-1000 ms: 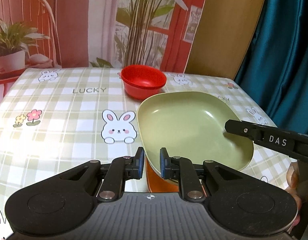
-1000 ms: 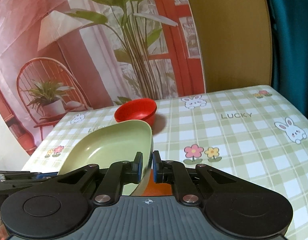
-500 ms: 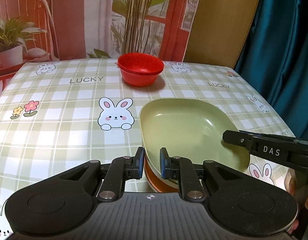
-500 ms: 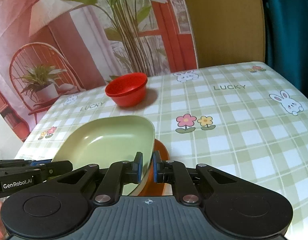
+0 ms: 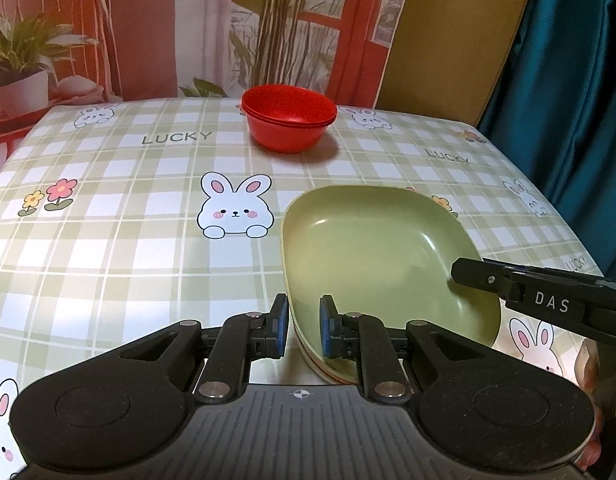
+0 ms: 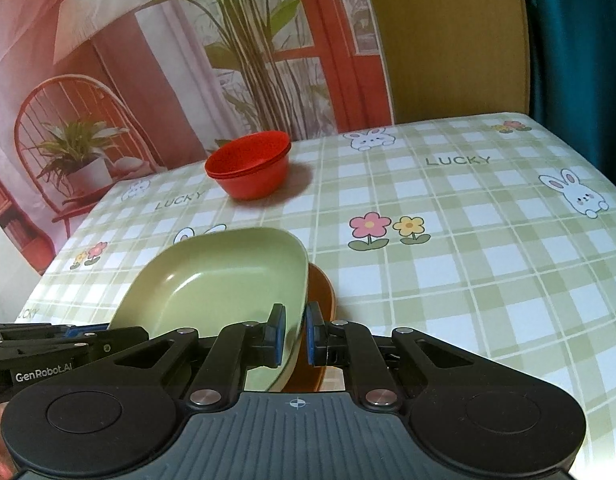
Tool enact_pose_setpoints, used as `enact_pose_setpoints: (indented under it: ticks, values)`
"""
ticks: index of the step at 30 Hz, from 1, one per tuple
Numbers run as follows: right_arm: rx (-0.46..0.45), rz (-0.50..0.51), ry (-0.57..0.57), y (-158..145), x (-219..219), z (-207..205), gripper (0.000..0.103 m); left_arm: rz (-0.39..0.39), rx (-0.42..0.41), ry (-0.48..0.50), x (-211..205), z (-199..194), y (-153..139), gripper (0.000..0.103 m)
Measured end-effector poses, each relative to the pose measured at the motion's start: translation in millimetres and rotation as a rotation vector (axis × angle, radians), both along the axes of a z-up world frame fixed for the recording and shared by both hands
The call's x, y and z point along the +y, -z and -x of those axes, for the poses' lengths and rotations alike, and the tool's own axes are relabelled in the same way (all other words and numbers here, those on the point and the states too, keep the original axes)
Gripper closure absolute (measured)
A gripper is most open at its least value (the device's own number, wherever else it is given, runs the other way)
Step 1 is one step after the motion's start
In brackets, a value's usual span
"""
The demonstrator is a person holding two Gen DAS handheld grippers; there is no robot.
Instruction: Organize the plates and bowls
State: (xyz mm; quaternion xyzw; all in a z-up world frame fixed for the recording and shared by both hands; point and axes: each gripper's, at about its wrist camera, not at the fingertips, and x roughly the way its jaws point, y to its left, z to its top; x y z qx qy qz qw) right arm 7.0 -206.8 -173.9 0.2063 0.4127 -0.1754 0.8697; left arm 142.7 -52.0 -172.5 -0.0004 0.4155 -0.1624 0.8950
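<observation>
Orange plate (image 6: 321, 300) under green plate (image 6: 224, 280) — plainer at right wrist.

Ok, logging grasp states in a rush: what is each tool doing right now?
Left tool: closed on the near rim of the green plate.
Right tool: closed on the same plate's opposite rim.

Right hand-held gripper (image 6: 292, 334) clamps green plate (image 6: 224, 280) rim; orange plate (image 6: 321, 300) beneath.
</observation>
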Motion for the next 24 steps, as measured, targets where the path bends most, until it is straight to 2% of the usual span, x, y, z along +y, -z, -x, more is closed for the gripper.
enact_pose_setpoints:
  ticks: [18,24]
  values:
    - [-0.001,-0.021,0.019,5.1,-0.7,1.4,0.090,0.004,0.007,-0.031,2.4,-1.8,3.9,0.085]
    - [-0.021,-0.029,0.022,3.4,-0.5,2.7,0.083,0.005,0.017,-0.044,4.4,-2.3,5.8,0.077]
